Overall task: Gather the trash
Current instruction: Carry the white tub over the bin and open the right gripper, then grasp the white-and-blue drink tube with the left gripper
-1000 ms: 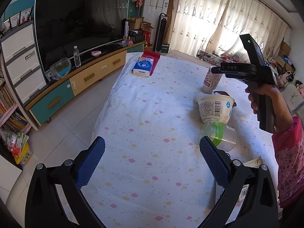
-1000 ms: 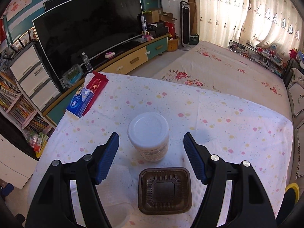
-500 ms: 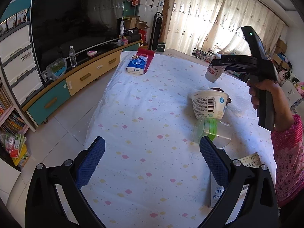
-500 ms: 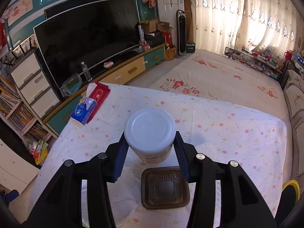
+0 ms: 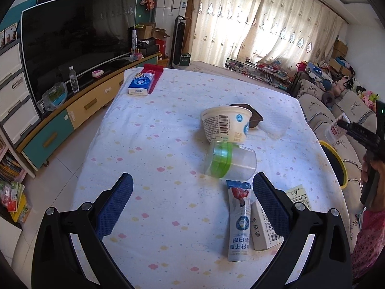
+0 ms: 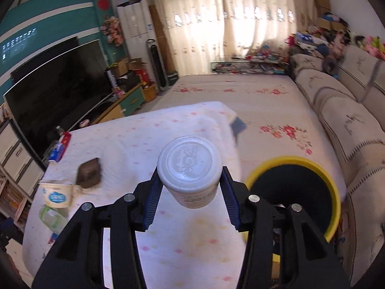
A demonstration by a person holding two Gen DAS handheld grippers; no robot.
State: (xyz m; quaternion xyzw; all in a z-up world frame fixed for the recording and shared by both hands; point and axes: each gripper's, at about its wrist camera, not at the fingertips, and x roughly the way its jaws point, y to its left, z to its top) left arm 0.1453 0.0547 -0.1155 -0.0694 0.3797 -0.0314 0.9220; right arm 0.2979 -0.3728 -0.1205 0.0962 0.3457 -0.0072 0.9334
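Since a second ago, the white bottle (image 6: 190,171) has been lifted off the spotted tablecloth (image 5: 154,144); it is clamped in the right gripper (image 6: 190,192), just beside the yellow-rimmed bin (image 6: 310,166). The left gripper (image 5: 191,207) hangs released. "Vinda" is read on the tissue pack (image 5: 141,84).

TV (image 5: 72,38), tissue pack (image 5: 140,85), prob. sofa (image 6: 341,110).

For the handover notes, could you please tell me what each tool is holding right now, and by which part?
The right tool grips the white cup across its sides, below the lid. The left tool holds nothing; its jaws stand open above the table.
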